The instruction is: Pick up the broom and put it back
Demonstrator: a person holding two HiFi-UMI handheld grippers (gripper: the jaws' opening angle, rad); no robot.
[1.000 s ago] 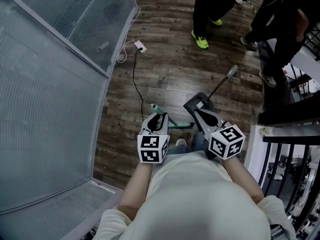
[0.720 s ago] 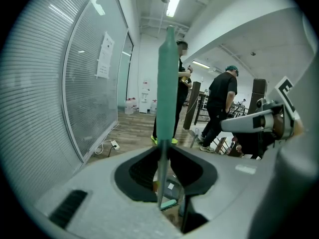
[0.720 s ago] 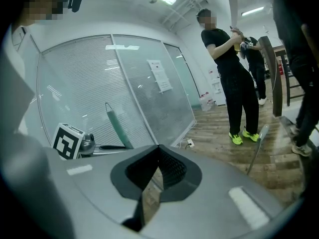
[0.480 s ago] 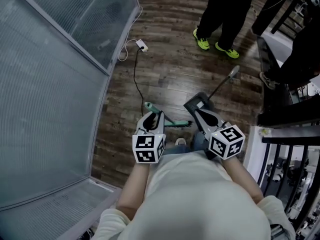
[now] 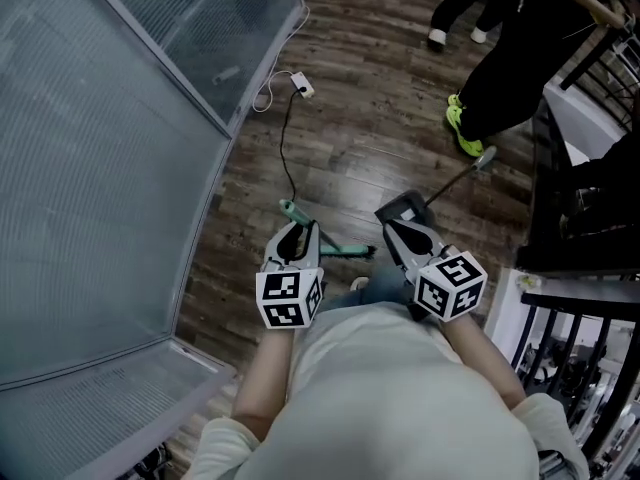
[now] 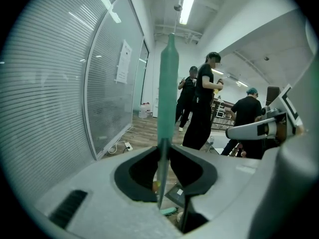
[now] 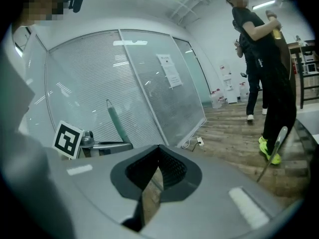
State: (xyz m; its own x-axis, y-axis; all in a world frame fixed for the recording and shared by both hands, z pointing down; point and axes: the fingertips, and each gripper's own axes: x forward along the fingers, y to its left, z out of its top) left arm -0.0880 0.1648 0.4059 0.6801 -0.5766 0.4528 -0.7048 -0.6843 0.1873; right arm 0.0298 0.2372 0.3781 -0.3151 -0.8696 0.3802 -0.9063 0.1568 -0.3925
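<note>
The broom (image 6: 168, 93) was already off the floor, its green handle clamped in your left gripper's (image 5: 295, 236) narrow jaws. Your right gripper (image 5: 402, 228) seemed pinched shut on the dustpan (image 5: 395, 206). This looked like the carrying step, so next you needed to find its spot and stand it there. Since the earlier frame, your left gripper had slid left and the grips were unchanged.

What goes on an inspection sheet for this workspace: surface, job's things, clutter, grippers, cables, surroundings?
Surface: dark wood-plank floor.
Job's things: green long-handled broom, gripped by its handle.
Clutter: dark grey long-handled dustpan, right of the broom in the head view.
Grippers: left gripper, jaws shut on the broom's handle; right gripper, jaws together, nothing seen between.
Cables: white power strip and dark cable on the floor.
Surroundings: frosted glass partition at left; people in black ahead; black metal railing at right.
</note>
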